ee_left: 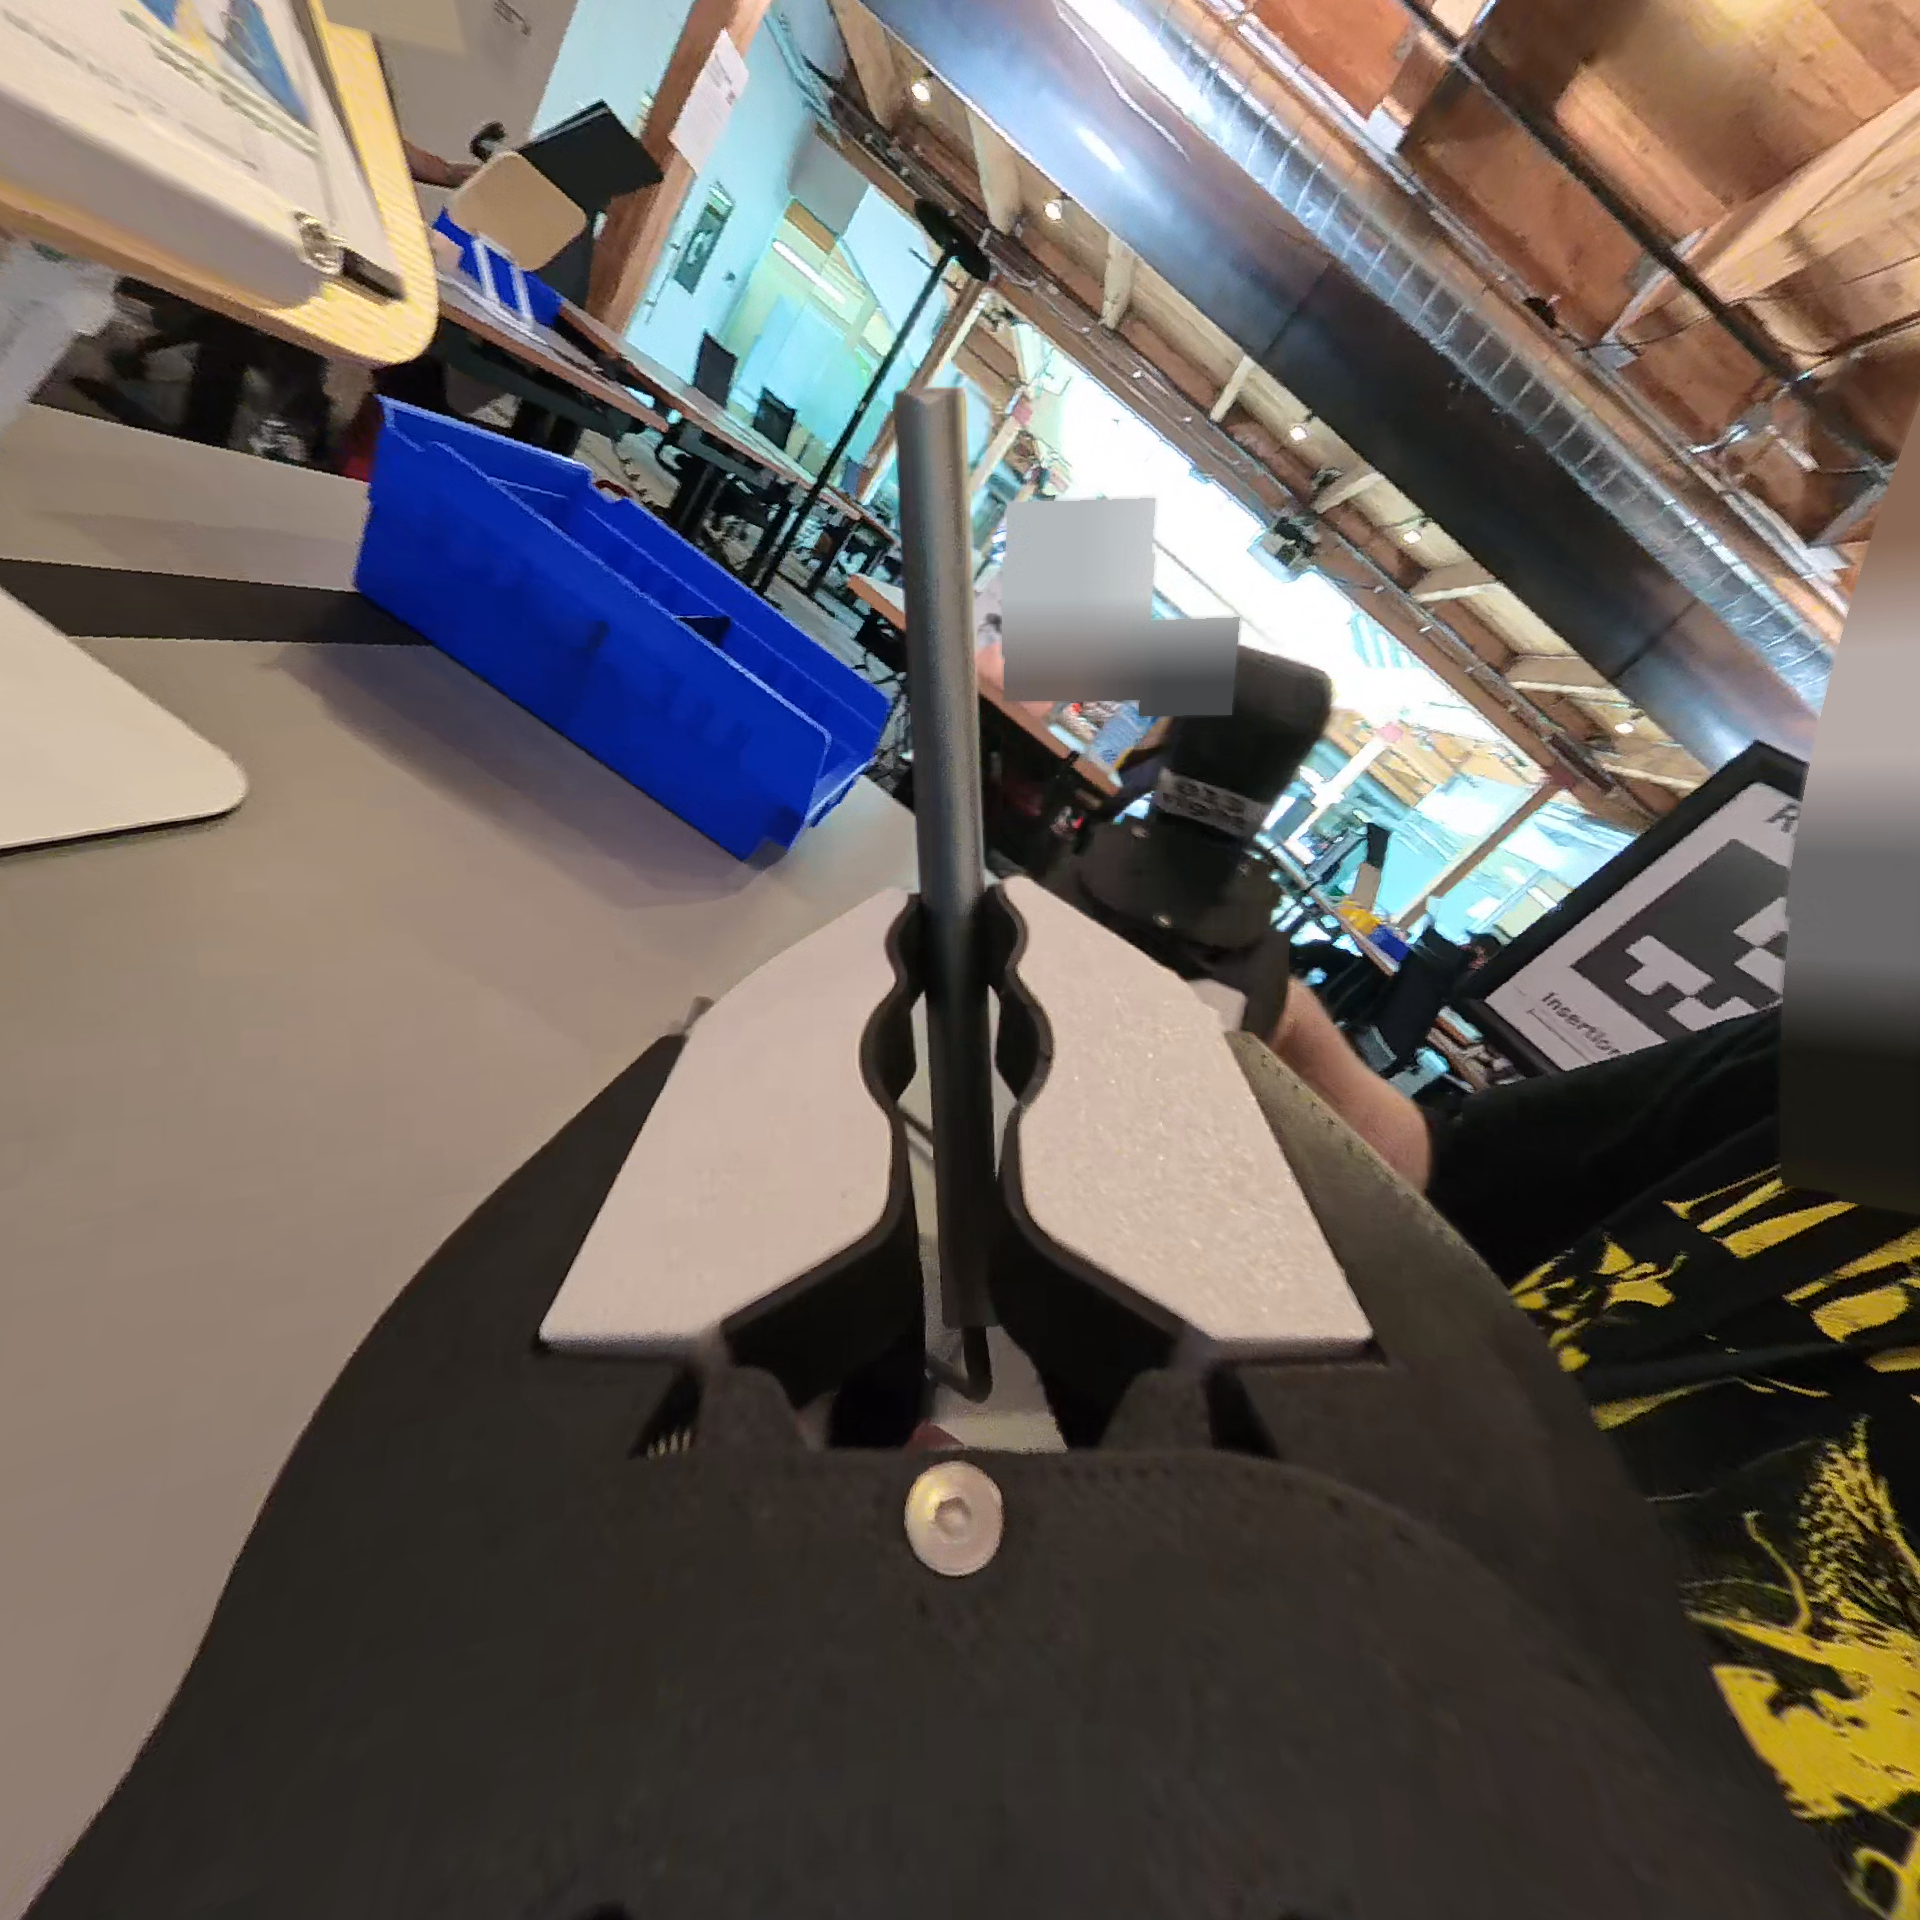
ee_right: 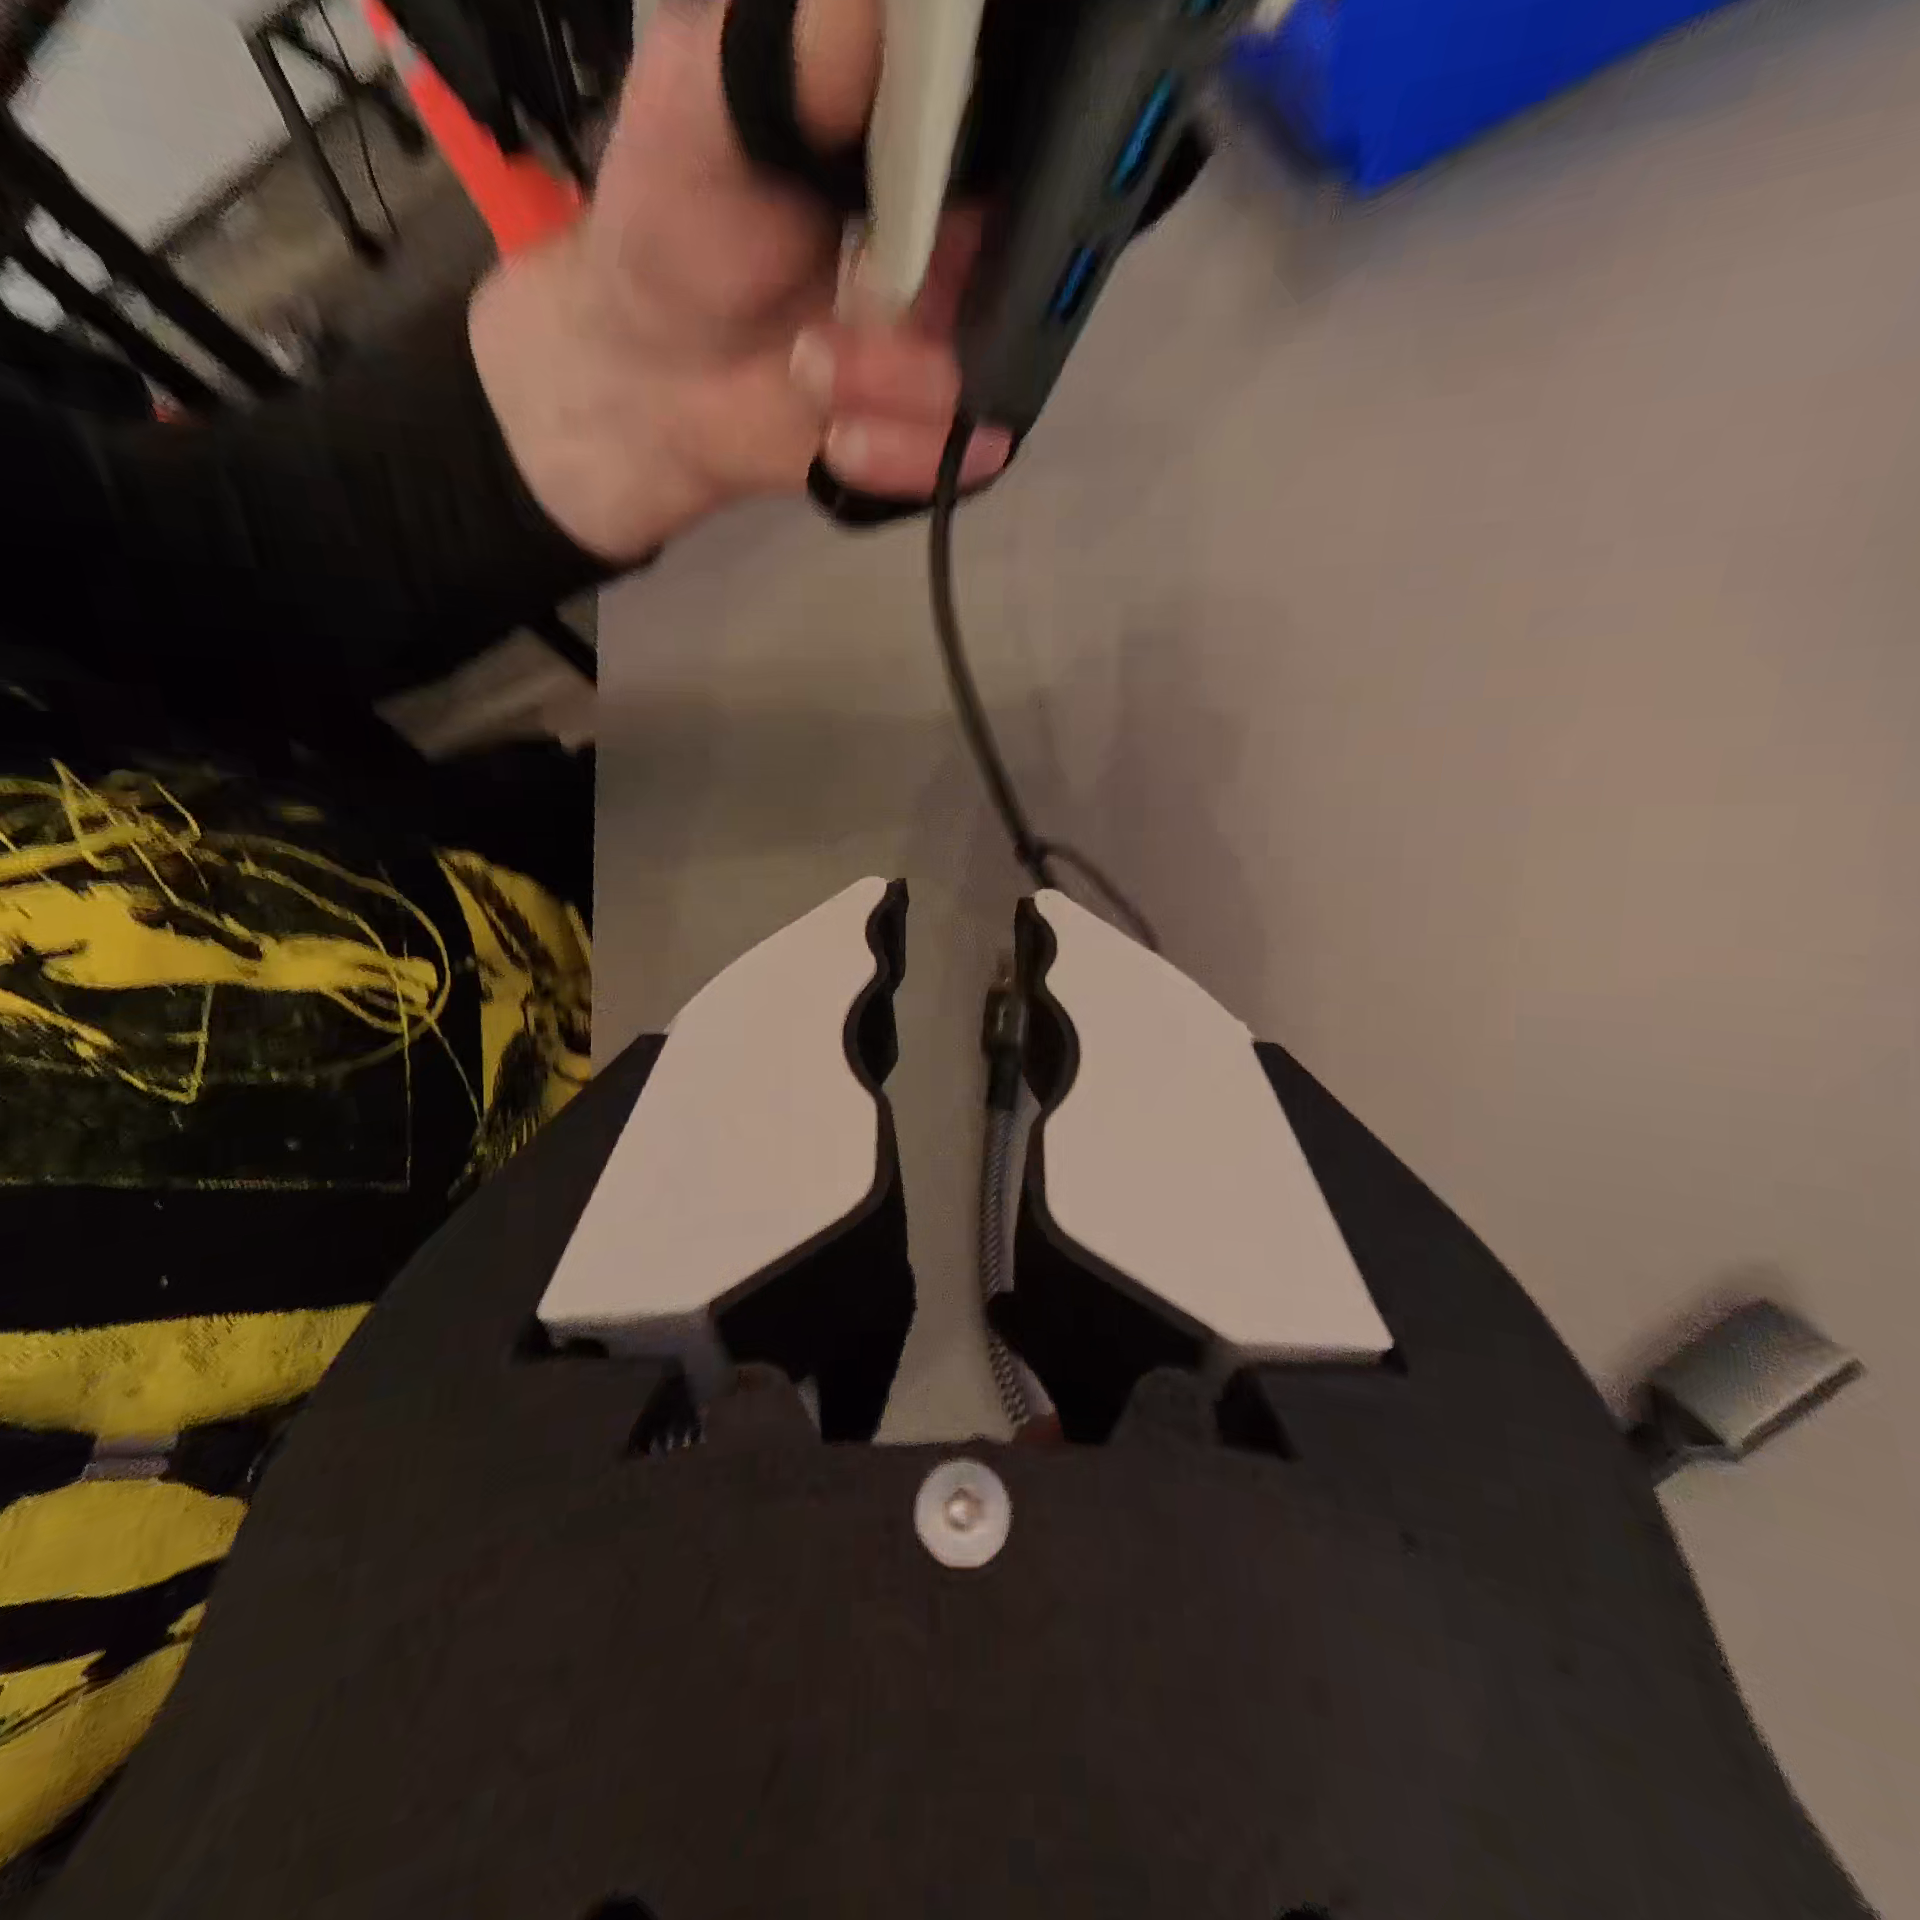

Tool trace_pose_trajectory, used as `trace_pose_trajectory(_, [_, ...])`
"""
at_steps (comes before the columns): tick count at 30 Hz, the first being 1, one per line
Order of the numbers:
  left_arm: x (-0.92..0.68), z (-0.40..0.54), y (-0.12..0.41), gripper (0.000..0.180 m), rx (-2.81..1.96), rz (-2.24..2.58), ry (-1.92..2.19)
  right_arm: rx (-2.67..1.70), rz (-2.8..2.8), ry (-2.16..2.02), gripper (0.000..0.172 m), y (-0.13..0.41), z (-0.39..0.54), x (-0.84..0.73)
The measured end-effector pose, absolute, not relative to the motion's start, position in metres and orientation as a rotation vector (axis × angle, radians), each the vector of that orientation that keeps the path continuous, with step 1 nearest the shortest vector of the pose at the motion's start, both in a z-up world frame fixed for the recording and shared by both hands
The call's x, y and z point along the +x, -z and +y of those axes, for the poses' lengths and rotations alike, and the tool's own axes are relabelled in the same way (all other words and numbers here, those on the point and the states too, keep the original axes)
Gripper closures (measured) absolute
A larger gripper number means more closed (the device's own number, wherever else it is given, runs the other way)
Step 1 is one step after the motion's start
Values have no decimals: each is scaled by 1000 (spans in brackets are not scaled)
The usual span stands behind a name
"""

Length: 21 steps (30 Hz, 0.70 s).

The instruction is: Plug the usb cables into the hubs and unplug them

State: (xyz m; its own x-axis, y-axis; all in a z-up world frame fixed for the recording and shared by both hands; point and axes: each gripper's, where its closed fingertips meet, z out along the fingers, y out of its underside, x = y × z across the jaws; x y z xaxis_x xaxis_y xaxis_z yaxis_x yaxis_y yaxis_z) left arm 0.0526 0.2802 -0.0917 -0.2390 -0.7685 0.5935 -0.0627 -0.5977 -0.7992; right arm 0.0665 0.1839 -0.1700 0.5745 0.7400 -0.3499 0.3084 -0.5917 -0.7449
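The left hand-held gripper (ee_left: 948, 914) clamped a slim dark-grey hub (ee_left: 938, 665) edge-on; the right hand-held gripper (ee_right: 961, 914) stood open, a braided grey cable (ee_right: 1004, 1143) against one pad; a blue plastic bin (ee_left: 582, 613) lay at ten o'clock.

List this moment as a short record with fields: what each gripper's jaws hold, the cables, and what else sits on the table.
Left gripper: jaws closed on a dark grey USB hub, seen edge-on and pointing up.
Right gripper: jaws apart; a braided cable plug lies against the right-hand finger, not clamped.
Hub cable: thin, black, hanging from the hub down to the table.
Table: grey.
Other items: blue bin; small grey block near the right gripper.
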Motion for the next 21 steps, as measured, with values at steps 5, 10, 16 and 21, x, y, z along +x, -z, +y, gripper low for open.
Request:
trace_pose_trajectory(5, [42,289,98,170,-1536,970,1857,-2328,-821,-775,153,215,167,56])
trace_pose_trajectory(10, [37,289,99,170,-1528,958,1860,-2444,-769,-678,149,252,175,60])
trace_pose_trajectory(16, [33,288,99,170,-1513,947,1876,-2441,-825,-693,154,265,175,48])
trace_pose_trajectory(21, [33,286,100,170,-1501,956,1896,-2403,-923,-613,158,266,175,41])
